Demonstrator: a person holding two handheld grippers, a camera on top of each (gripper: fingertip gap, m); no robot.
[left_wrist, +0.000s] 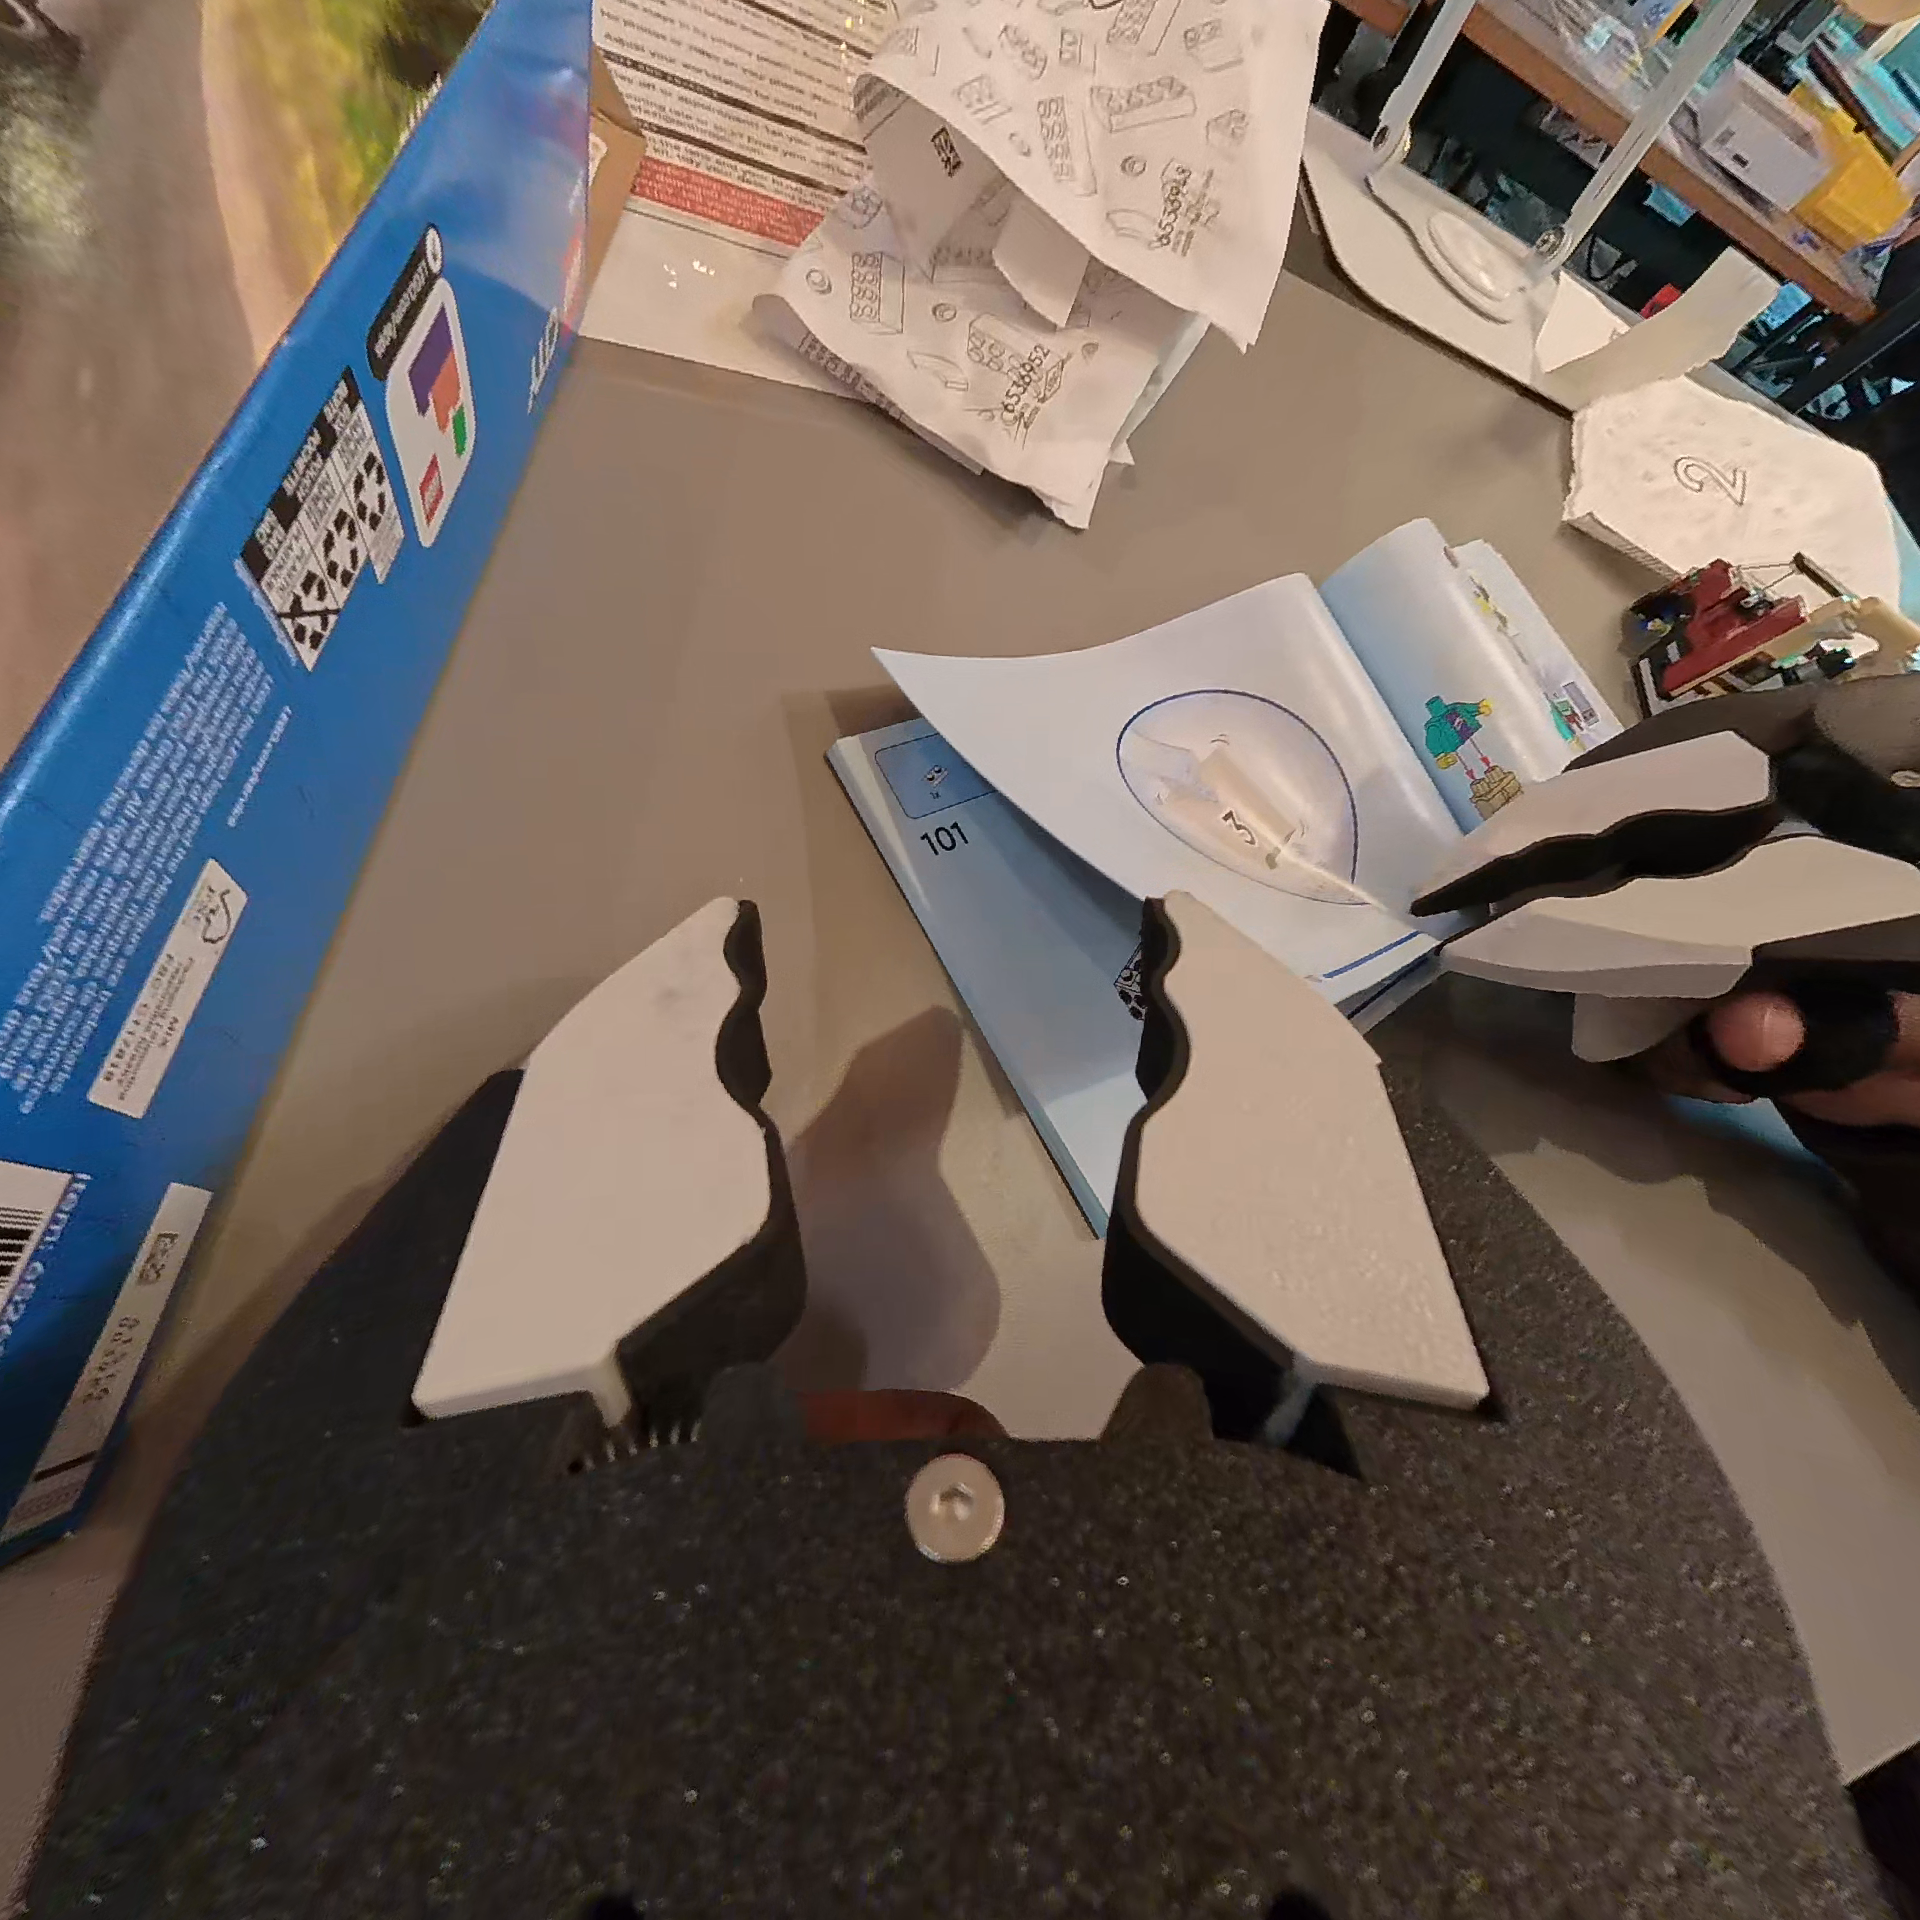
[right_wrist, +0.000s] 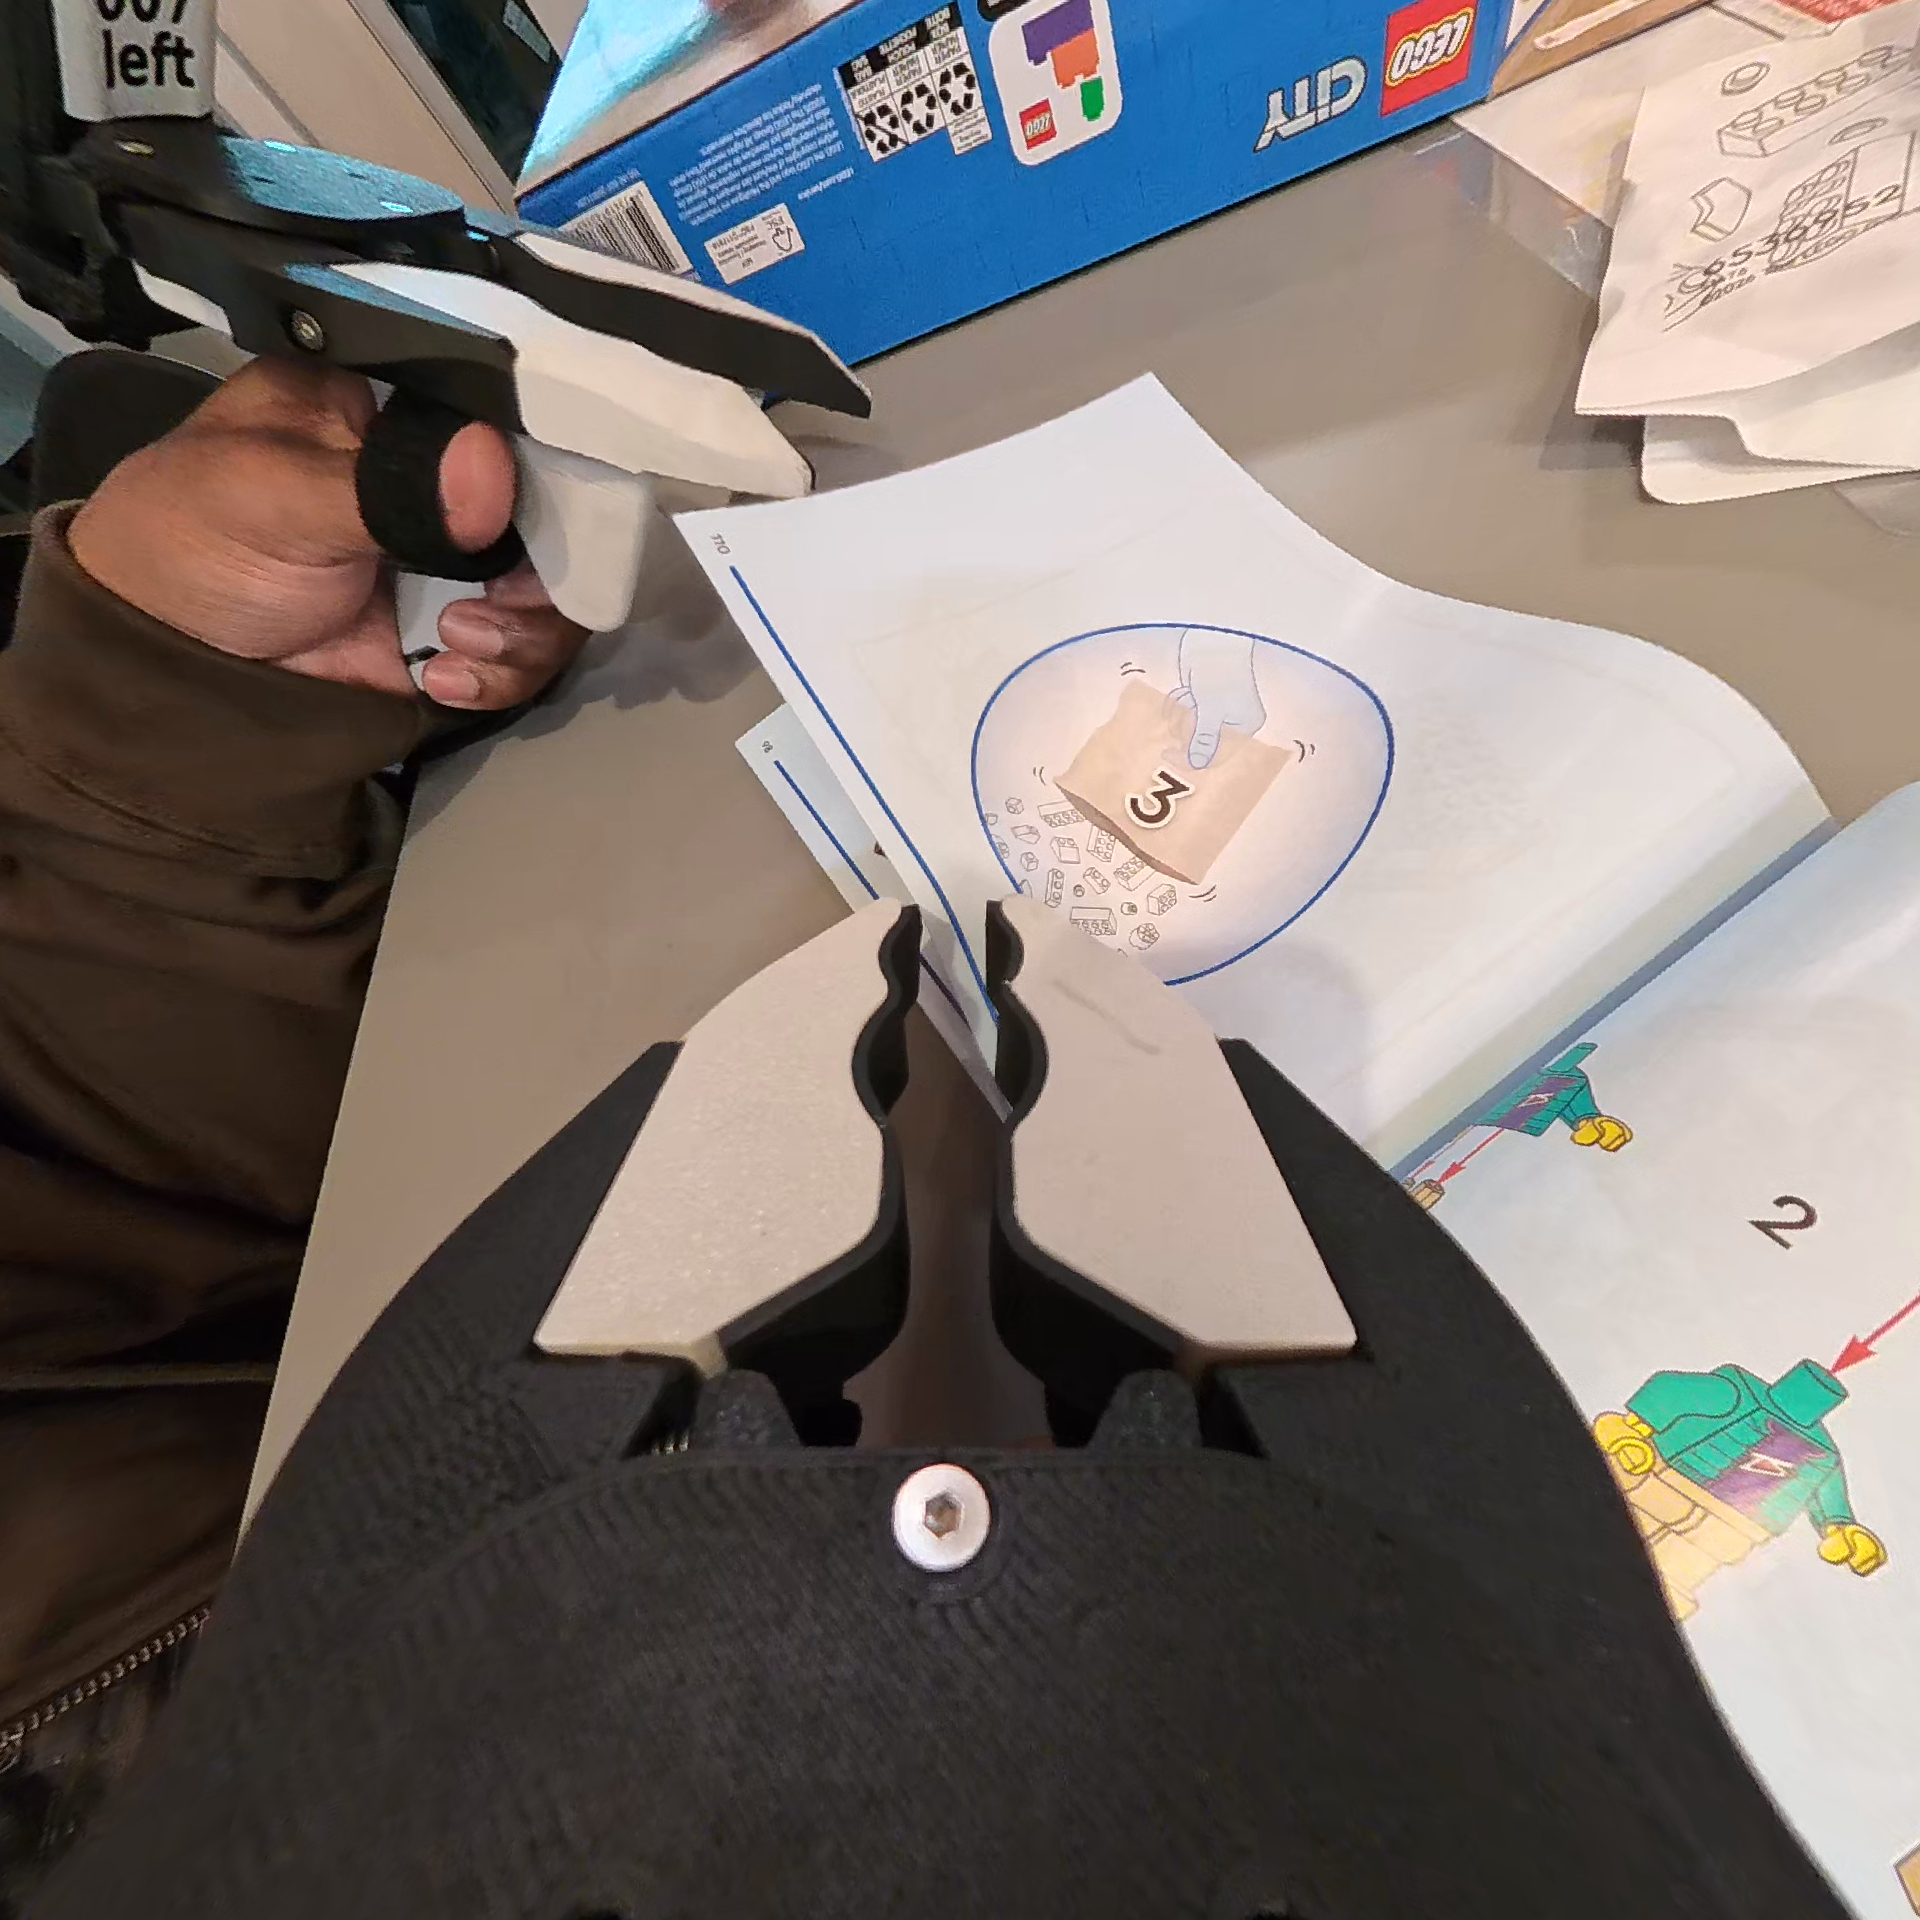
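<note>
the right hand-held gripper (right_wrist: 951, 914) has its jaws nearly closed around the edge of a lifted page (right_wrist: 1143, 582) of an open instruction booklet (left_wrist: 997, 914) lying on the grey worktop (left_wrist: 675, 582); whether the pads actually press the paper cannot be told. the left hand-held gripper (left_wrist: 951, 914) is wide open with nothing between its fingers, hovering just beside the booklet's near corner. a blue toy box (left_wrist: 208, 644) stands to its left, crumpled paper bags (left_wrist: 1018, 312) lie beyond, and a small brick model (left_wrist: 1745, 623) sits far right.
</note>
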